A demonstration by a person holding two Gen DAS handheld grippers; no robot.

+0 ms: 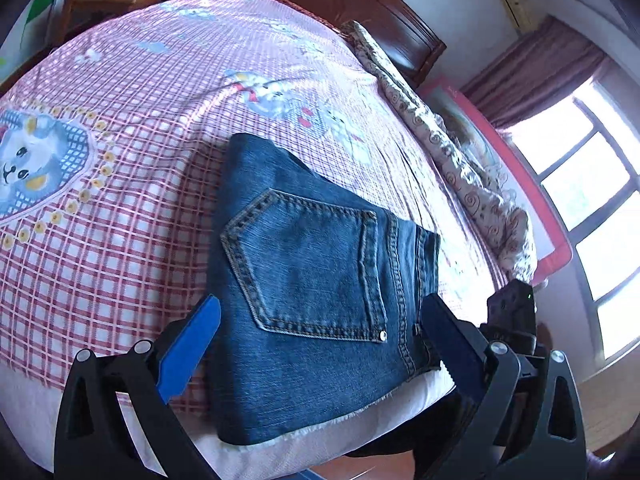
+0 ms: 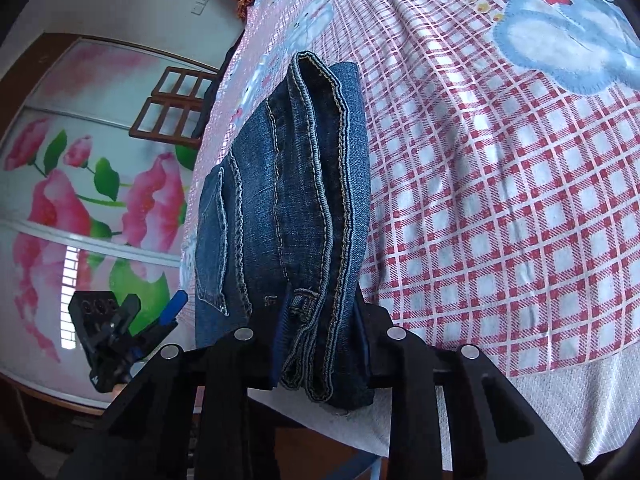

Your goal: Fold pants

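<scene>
We take the folded jeans (image 1: 316, 280) as our landmark; they lie as a compact denim bundle near the front edge of the bed (image 1: 120, 184), on a red-and-white checked sheet (image 2: 500, 208) printed with blue cartoon animals; a back pocket (image 1: 308, 264) faces up in the left wrist view, with a small metal rivet (image 1: 383, 335) at its near corner.

Our left gripper (image 1: 320, 344) stands at the near end of the jeans with its jaws spread wide; one blue-padded finger (image 1: 188, 352) sits just off the left side of the bundle and the other finger (image 1: 452, 344) just off the right side, so the denim lies between them but neither pad presses on it that we can see; this claw grips nothing.

Our right gripper (image 2: 320, 344) has its jaws drawn in on the near end of the jeans; in the right wrist view the stacked layers and stitched seams stand squeezed between the two black fingers (image 2: 380, 344), so this claw has hold of the denim; the bundle runs away from it, rising as a thick edge-on stack.

Beyond the far right side of the jeans, in the left wrist view, a patterned quilt (image 1: 460, 168) lies rolled along the bed's edge, with a dark wooden headboard (image 1: 360, 4) behind and a bright window (image 1: 580, 184) further right; to the left of the jeans in the right wrist view stands a wardrobe (image 2: 80, 200) with pink flowers, and the left gripper shows small in front of it.
</scene>
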